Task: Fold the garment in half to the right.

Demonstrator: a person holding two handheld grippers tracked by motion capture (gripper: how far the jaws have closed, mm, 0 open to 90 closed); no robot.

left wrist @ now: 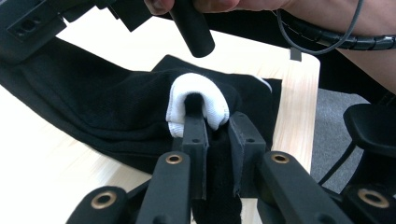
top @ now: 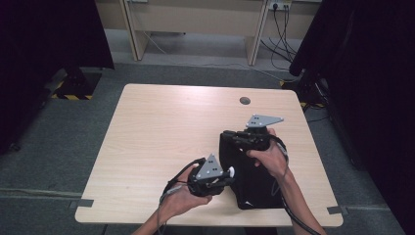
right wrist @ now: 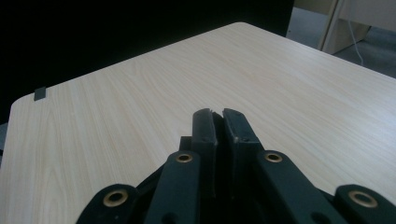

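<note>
A black cloth (top: 254,182) with a white cuff (top: 230,171) is stretched between my two grippers over the right half of the table (top: 161,132). My left gripper (top: 226,177) is shut on the end with the white cuff (left wrist: 198,93); in the left gripper view the black cloth (left wrist: 93,107) is bunched between the jaws of the left gripper (left wrist: 217,123). My right gripper (top: 227,136) is shut on the cloth's far edge and holds it above the table. In the right gripper view the right gripper (right wrist: 218,114) has its jaws pressed together, with a dark strip between them. The cloth's lower end rests near the table's front edge.
A round cable hole (top: 244,101) sits near the table's far edge. Grey tape marks (top: 334,210) lie at the front corners. A wooden desk (top: 195,19) and wall cables (top: 281,24) stand behind; black curtains (top: 372,73) flank both sides. A black chair (left wrist: 373,126) stands off the table.
</note>
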